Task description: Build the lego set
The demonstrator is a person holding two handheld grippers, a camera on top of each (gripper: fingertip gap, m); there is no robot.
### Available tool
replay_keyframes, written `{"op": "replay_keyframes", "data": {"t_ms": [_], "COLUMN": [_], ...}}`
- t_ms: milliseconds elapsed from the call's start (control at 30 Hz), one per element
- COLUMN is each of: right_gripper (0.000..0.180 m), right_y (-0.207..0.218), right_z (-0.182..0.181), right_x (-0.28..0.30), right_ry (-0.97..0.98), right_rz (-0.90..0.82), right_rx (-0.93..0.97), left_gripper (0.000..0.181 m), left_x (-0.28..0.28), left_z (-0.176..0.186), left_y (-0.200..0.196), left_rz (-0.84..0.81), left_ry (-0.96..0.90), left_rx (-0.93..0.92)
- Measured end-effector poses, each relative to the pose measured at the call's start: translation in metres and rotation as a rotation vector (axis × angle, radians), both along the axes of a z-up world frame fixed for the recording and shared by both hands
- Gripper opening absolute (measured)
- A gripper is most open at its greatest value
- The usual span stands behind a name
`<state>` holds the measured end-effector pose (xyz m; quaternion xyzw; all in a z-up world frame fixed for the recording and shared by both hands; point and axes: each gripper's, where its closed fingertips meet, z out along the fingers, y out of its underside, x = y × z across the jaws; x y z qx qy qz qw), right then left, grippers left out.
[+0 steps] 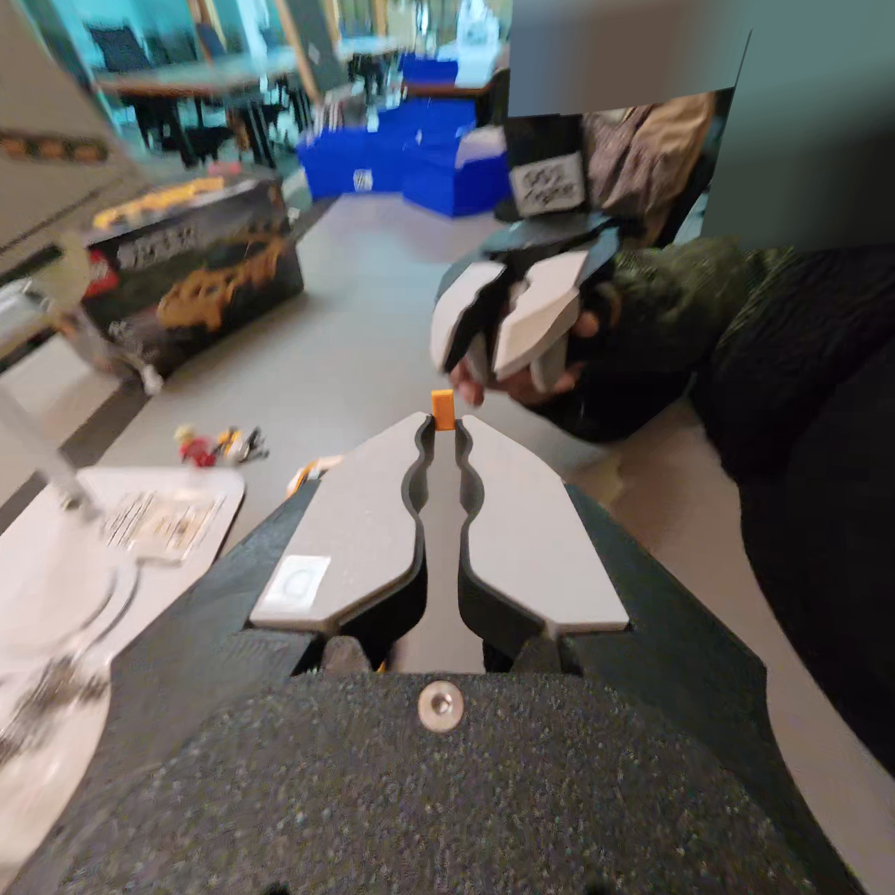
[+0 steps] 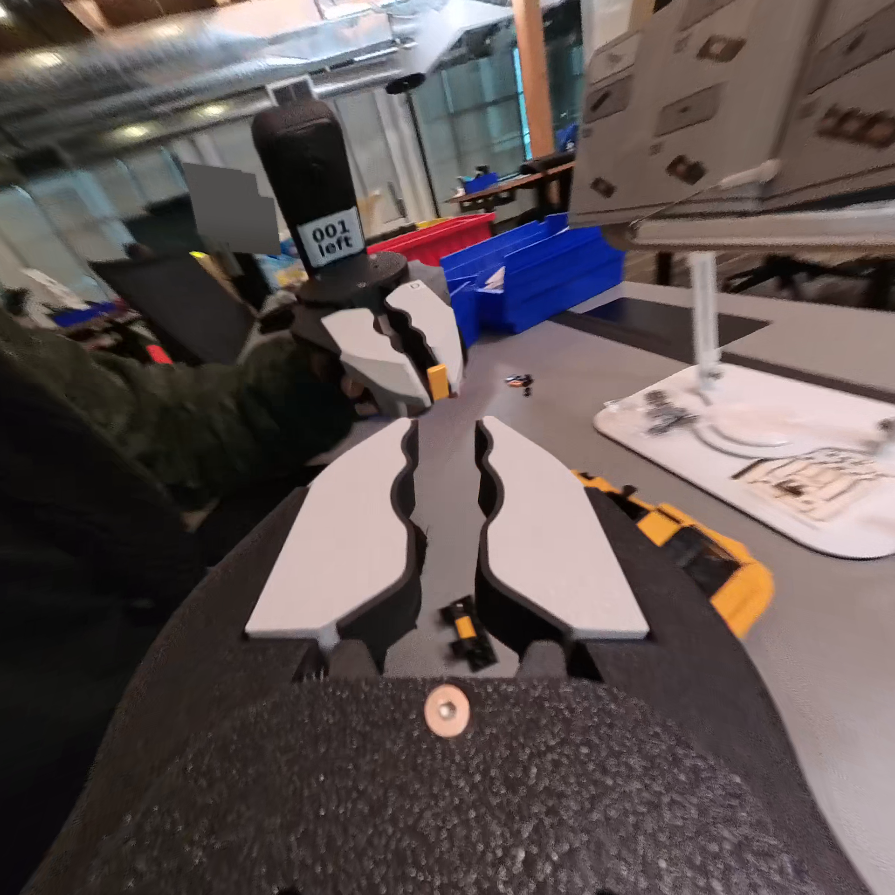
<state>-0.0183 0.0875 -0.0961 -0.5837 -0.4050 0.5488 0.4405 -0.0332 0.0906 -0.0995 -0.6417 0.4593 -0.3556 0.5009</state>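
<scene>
Right now the grey surface [image 1: 368,339] carries the biggest items: a dark toy box [image 1: 193,271] with an orange car pictured on it at the far left, and a white tray [image 2: 726,465] holding an instruction sheet and small dark parts. Blue bins [image 1: 402,160] stand at the far edge. Nearer, a partly built yellow and black car body [image 2: 678,547] lies on the surface just beside the right gripper [image 2: 445,426], its long axis running away from the camera at a slant. That gripper's fingers stand apart with nothing between them. Opposite it, the left gripper [image 1: 443,424] has its fingers clamped on a small orange brick [image 1: 442,409], held at the very tips in the air above the surface; the brick's long axis is upright, sticking up past the fingertips. A white label with writing sits on the left gripper's black handle [image 2: 302,179]. A small black and yellow piece [image 2: 467,629] lies under the right gripper, and a little figure in red [image 1: 196,448] lies farther off.
</scene>
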Motion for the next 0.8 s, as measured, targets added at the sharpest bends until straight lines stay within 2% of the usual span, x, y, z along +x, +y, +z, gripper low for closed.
{"op": "replay_keyframes", "data": {"t_ms": [100,233,367,600,700,800], "right_gripper": [0.024,0.016,0.016,0.008,0.008,0.007], "right_y": [-0.008,-0.024,-0.037,-0.04,-0.038,-0.026], "right_z": [0.004,0.013,0.011,0.008,0.003,-0.028], "right_x": [0.004,0.012,0.012,0.012,0.013,0.021], "right_ry": [0.037,0.061,0.02,-0.039,-0.12,-0.391], "right_rz": [0.036,0.086,0.159,0.14,0.166,0.226], "right_rx": [-0.053,0.052,0.106,0.236,0.263,0.291], "left_gripper": [0.008,0.008,0.008,0.008,0.008,0.011], "left_x": [0.026,0.039,0.044,0.043,0.041,0.023], "left_z": [0.007,0.007,0.006,0.003,-0.002,-0.011], "left_y": [-0.01,-0.025,-0.04,-0.044,-0.043,-0.028], "left_rz": [-0.025,-0.087,-0.167,-0.182,-0.183,-0.112], "left_ry": [-0.069,-0.109,-0.112,-0.119,-0.089,0.009], "left_rx": [0.064,0.045,0.036,0.008,0.008,0.015]}}
